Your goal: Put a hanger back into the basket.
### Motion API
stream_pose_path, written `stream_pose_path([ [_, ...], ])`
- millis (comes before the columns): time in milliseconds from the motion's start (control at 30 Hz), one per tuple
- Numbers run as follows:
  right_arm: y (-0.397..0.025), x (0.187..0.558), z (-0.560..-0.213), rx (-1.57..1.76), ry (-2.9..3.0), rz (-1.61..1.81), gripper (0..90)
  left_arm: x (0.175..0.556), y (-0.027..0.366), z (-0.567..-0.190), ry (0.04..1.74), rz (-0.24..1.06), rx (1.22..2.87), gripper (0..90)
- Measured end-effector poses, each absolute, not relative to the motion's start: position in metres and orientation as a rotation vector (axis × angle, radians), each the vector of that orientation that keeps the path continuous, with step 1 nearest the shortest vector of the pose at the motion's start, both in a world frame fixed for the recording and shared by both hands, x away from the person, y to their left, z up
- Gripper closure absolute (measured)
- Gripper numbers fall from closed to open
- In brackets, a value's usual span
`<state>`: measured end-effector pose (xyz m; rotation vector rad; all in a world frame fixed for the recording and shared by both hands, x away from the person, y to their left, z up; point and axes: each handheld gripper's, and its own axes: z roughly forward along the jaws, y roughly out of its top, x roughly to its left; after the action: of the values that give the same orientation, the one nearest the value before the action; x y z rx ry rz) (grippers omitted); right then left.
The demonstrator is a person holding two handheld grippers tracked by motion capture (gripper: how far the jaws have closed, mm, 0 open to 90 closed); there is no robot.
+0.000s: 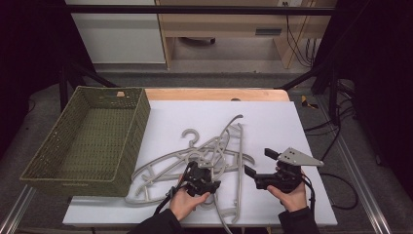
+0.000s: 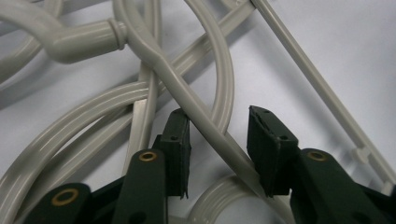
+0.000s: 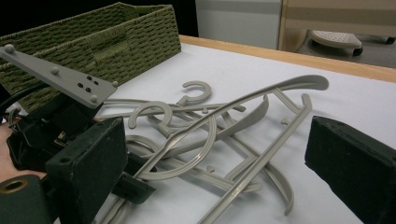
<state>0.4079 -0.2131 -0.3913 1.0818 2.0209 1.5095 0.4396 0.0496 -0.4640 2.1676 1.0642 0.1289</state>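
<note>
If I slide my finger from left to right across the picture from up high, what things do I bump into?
Green woven basket → pile of grey hangers with the left gripper on it → right gripper, held beside the pile over the white table.

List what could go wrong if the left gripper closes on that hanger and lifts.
1. The hangers lie tangled, so lifting one may drag others along.
2. The left gripper is open around a thin, slanted bar, which may slip or twist.
3. The right gripper sits open close by, so a swinging hanger might hit it.
</note>
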Motion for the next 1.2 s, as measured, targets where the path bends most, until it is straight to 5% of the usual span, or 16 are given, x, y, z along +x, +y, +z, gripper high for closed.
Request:
stream_pose_path([
  [1200,-0.223,0.407,-0.388,1.095,1.988,1.532,5.7,0.435,0.048,-0.451,1.066,0.035,2.065,75.7],
])
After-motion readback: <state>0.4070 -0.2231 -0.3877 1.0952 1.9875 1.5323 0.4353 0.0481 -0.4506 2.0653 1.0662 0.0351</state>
